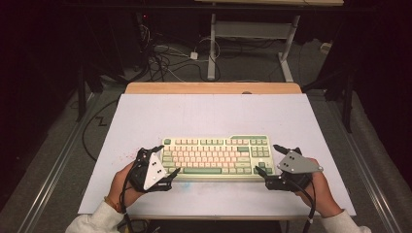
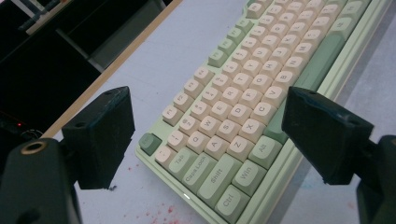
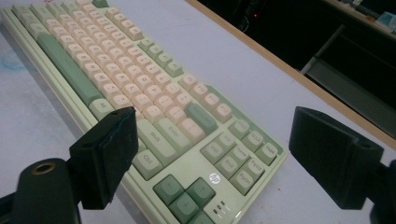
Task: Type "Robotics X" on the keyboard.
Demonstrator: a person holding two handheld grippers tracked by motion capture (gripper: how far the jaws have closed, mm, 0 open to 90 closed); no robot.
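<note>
Seen from the high view, the pale green mechanical keyboard with cream and darker green keycaps (image 1: 216,158) lies flat near the front of the white-covered table (image 1: 204,116), its long axis running side to side, and each end has a gripper at it: the left gripper (image 1: 167,162) sits at the keyboard's left short end, the right gripper (image 1: 269,162) at its right short end, both about equally close, so neither hand has the advantage. Along the left gripper view, the two black jaws stand wide apart with nothing between them, and the keyboard's corner with the Ctrl and Shift keys (image 2: 224,191) lies straight ahead in the gap, its length stretching away up and to the right. Through the right gripper view, the jaws are likewise spread wide and empty, and the arrow-key corner (image 3: 187,196) sits in the gap, the keyboard running away to the upper left. A two-handed grip on the ends looks likely, each pair of jaws closing across the keyboard's depth.
</note>
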